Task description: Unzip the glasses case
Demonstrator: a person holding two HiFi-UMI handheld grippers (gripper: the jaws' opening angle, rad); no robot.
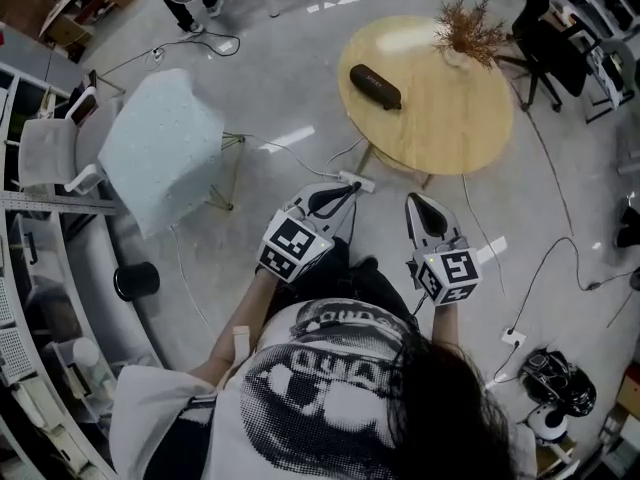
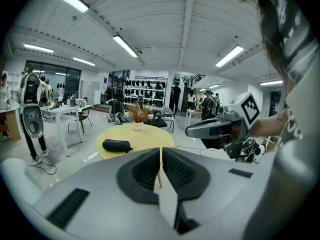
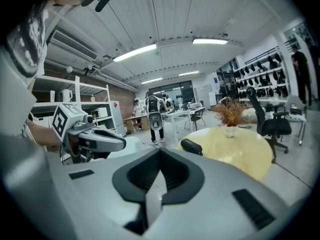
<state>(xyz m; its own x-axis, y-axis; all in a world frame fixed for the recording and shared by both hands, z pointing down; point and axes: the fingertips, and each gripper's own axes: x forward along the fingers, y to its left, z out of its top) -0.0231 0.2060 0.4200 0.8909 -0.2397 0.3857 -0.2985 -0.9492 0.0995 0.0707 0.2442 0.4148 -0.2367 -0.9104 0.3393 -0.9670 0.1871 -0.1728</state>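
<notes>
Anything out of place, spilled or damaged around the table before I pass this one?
Nothing stands out. The glasses case lies closed on the round table, and the dried plant stands upright nearby. Only loose cables trail across the floor.

The glasses case (image 1: 375, 86) lies on the table (image 1: 450, 123), left of an apparent plant (image 1: 468, 30).
</notes>
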